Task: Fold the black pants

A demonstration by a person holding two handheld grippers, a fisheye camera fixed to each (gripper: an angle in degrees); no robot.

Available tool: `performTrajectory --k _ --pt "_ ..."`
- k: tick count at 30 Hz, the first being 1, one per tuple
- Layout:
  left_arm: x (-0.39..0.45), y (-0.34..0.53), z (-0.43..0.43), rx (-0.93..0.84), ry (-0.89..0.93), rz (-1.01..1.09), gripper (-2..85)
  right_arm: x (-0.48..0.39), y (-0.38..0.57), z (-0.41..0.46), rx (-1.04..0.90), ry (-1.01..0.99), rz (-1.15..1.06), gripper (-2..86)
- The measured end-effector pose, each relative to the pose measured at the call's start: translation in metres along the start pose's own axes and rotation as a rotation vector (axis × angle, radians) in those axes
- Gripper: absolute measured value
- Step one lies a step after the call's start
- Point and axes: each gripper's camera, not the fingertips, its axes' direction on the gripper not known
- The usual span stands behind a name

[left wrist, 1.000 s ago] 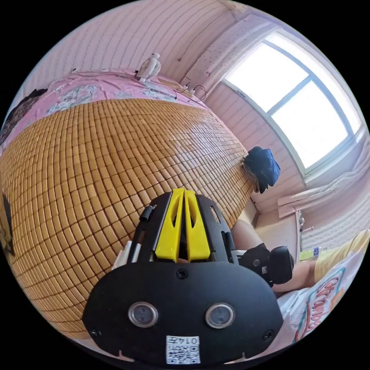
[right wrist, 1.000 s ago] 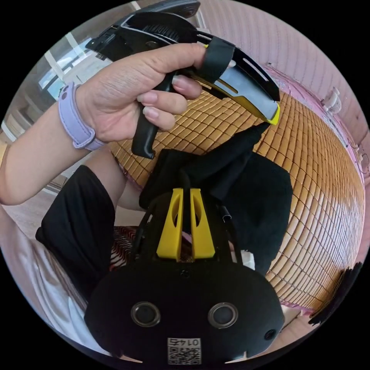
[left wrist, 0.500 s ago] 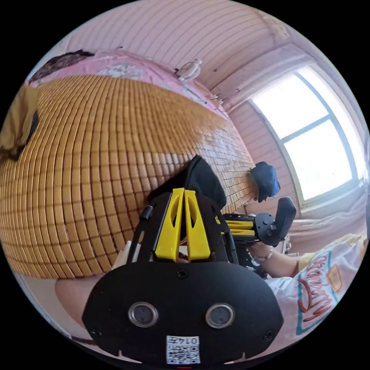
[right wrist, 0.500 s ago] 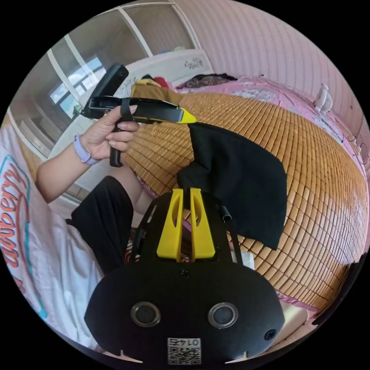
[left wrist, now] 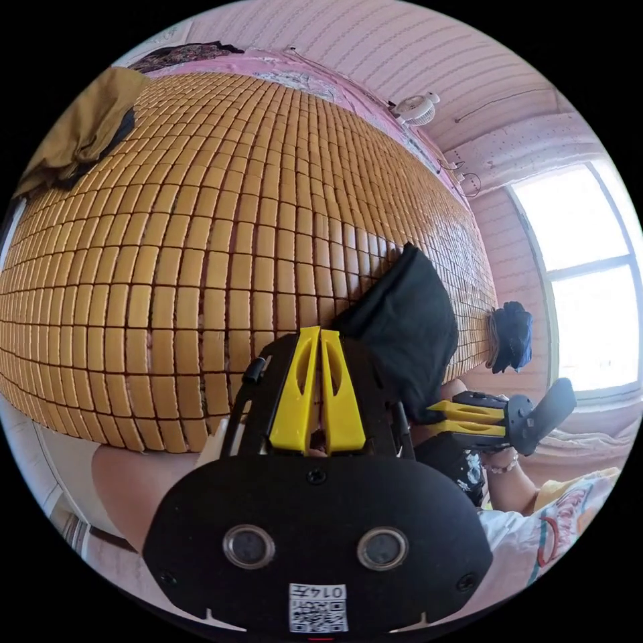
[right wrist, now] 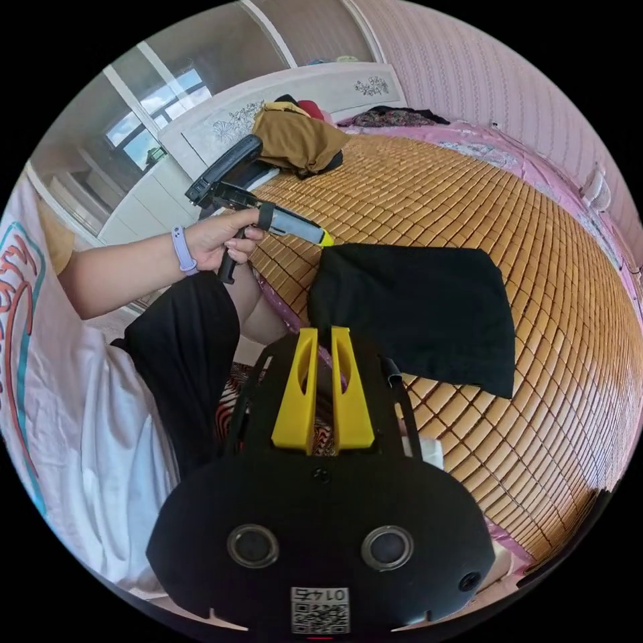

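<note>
Black pants (right wrist: 415, 315), of soft matte cloth, are laid folded into a flat, roughly four-sided bundle on the bamboo mat (right wrist: 536, 268), close to the mat's near edge. The bundle's long axis is seen running along that edge, with one pointed corner turned toward the middle of the mat; in the left gripper view the pants (left wrist: 402, 328) appear as a dark rounded mound on the same mat (left wrist: 201, 234). The mat is made of small glossy amber tiles strung in rows, and a pink sheet (right wrist: 495, 151) is seen around its far rim.

The left gripper (right wrist: 325, 239) is held at the corner of the pants nearest the mat's edge, gripped by a hand (right wrist: 218, 238); its yellow tips seem to touch the cloth, but whether they are pinching it cannot be told. In its own view the left gripper (left wrist: 320, 333) has its yellow jaws pressed nearly together with nothing visible between them. The right gripper (right wrist: 323, 333) is held just off the mat's near edge with a narrow gap between its jaws, and whether cloth is caught there cannot be told; in the left gripper view it (left wrist: 439, 415) is seen beside the pants.

A crumpled mustard garment (right wrist: 298, 140) lies at a far corner of the mat.
</note>
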Motion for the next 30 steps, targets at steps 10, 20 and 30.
performTrajectory --k 10,20,30 --pt "0.043 -0.002 -0.004 0.038 0.02 0.188 -1.0 0.01 0.014 -0.027 -0.02 -0.116 -0.051 6.7" --pt "0.059 0.002 0.062 -0.027 -0.101 0.298 -0.8 -0.004 0.017 0.036 -0.19 0.161 -0.107 0.1" --pt "0.023 0.034 0.058 0.103 0.256 0.046 11.9 0.095 0.058 -0.089 0.313 0.068 0.13 6.1"
